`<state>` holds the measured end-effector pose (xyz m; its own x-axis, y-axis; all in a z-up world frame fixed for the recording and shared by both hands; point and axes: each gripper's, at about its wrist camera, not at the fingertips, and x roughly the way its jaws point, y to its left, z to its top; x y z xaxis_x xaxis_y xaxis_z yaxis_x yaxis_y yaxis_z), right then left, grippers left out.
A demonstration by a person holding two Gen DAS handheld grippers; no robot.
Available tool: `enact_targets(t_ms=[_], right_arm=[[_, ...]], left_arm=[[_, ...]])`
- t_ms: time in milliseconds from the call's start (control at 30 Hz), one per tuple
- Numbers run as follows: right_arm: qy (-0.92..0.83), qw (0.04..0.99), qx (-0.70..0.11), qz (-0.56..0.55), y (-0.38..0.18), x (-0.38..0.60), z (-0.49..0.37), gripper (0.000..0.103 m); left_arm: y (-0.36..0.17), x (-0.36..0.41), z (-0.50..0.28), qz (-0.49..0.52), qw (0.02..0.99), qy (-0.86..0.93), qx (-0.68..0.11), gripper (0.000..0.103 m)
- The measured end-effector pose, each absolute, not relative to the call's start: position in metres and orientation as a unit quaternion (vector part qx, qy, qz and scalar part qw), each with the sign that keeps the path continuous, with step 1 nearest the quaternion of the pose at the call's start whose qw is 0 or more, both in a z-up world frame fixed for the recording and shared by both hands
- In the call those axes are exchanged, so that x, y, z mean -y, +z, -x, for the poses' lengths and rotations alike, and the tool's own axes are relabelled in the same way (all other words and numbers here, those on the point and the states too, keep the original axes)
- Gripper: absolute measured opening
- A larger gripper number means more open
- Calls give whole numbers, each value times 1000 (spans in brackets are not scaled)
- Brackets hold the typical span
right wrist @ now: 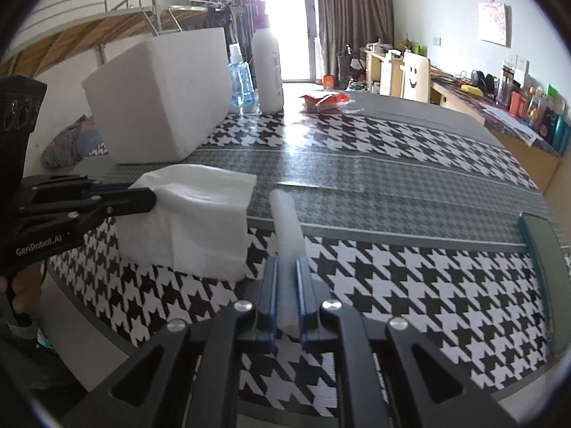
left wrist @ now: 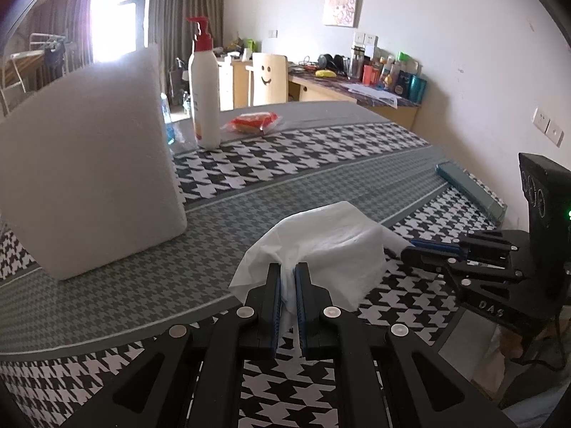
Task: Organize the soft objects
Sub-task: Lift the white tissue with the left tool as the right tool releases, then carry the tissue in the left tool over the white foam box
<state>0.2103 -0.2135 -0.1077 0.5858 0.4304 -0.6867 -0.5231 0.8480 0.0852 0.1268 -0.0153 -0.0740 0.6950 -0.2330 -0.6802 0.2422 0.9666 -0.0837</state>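
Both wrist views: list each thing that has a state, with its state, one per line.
left gripper: shut on the white tissue.
white tissue: pinched at one edge, draped on the table.
right gripper: shut on the white foam strip.
white foam strip: held, pointing forward over the table.
foam block: standing upright.
pump bottle: upright, closed.
red packet: lying flat.

Right gripper (right wrist: pixel 286 278) clamps a white foam strip (right wrist: pixel 286 228) — over the houndstooth table (right wrist: pixel 410 278). Left gripper (right wrist: pixel 142 196) pinches a folded tissue (right wrist: pixel 192 221).
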Motion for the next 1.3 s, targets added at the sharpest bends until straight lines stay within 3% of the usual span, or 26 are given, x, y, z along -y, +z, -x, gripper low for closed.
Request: enact_targets(t_ms=[1300], right_arm=[[272, 928, -256, -11, -15, 217, -214, 11]], left_arm=[[3, -6, -121, -9, 958, -95, -269, 9]])
